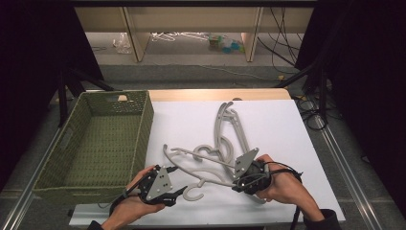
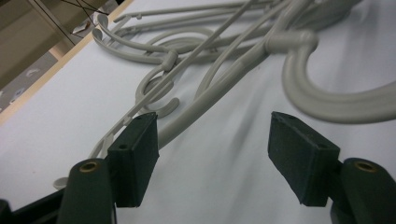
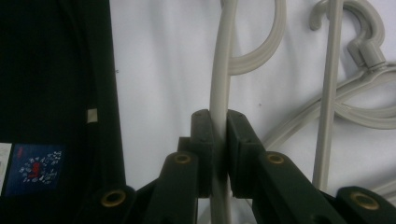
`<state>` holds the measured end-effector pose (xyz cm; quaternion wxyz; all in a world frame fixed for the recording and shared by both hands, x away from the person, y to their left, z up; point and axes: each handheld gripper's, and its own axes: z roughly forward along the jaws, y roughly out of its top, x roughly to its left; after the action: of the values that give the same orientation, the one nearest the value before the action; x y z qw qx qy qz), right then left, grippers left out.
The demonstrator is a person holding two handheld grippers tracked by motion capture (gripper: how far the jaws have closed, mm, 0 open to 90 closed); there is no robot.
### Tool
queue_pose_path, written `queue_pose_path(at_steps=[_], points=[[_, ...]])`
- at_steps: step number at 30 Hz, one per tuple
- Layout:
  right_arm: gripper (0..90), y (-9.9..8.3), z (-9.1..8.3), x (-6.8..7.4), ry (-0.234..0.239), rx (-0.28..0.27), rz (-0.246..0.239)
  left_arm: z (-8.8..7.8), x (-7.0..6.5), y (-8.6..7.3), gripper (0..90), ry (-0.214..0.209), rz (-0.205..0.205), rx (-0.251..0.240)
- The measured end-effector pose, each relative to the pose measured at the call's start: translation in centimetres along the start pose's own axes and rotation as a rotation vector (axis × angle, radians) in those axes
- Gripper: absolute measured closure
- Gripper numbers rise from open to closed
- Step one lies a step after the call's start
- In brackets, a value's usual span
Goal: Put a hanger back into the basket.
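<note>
**Hangers still tangled on the tabletop, basket empty**

Hangers [image 1: 210, 158] — several grey plastic ones — lie in a loose, interlocked heap on the white tabletop [image 1: 282, 124], close to the person's edge. Nearest, the right claw [image 1: 245, 183] is clamped on the thin arm of one hanger [image 3: 219, 93]; the right gripper view shows its pads pressed tight on that arm from both sides. The left claw [image 1: 178, 194] stands fairly wide with nothing between its pads [image 2: 135, 154], pointing at a large hook [image 1: 194, 191] that lies just ahead of it; in the left gripper view a hanger arm runs past its left pad, seemingly without being gripped.

Farther left, the green woven basket [image 1: 143, 120] stands beside the heap with no hanger in it. Judging by this, the sorting has hardly begun — one hanger is gripped but not lifted clear of the others, and every hanger is yet to go into the basket, if that is where they belong.

Writing: a small blue patterned label [image 3: 35, 170] sits at the left of the right gripper view, too blurred to read.
</note>
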<state>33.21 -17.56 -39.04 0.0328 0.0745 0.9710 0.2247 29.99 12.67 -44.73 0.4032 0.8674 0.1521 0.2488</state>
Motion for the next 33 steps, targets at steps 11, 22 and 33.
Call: queue_pose_path(at_steps=[11, 22, 33], points=[[82.9, 0.0, -0.1, 0.2, 0.024, -0.010, -0.032, 2.0, 1.0, 0.2, 45.6, -0.040, 0.080, 0.036], [82.9, 0.2, 0.0, 0.4, 0.034, -0.020, -0.052, 3.2, 0.6, 0.8, 54.8, -0.116, 0.158, 0.023], [82.6, -0.3, -0.6, -0.2, 0.050, -0.050, -0.075, 2.3, 0.4, 2.0, 70.9, -0.143, 0.292, 0.018]])
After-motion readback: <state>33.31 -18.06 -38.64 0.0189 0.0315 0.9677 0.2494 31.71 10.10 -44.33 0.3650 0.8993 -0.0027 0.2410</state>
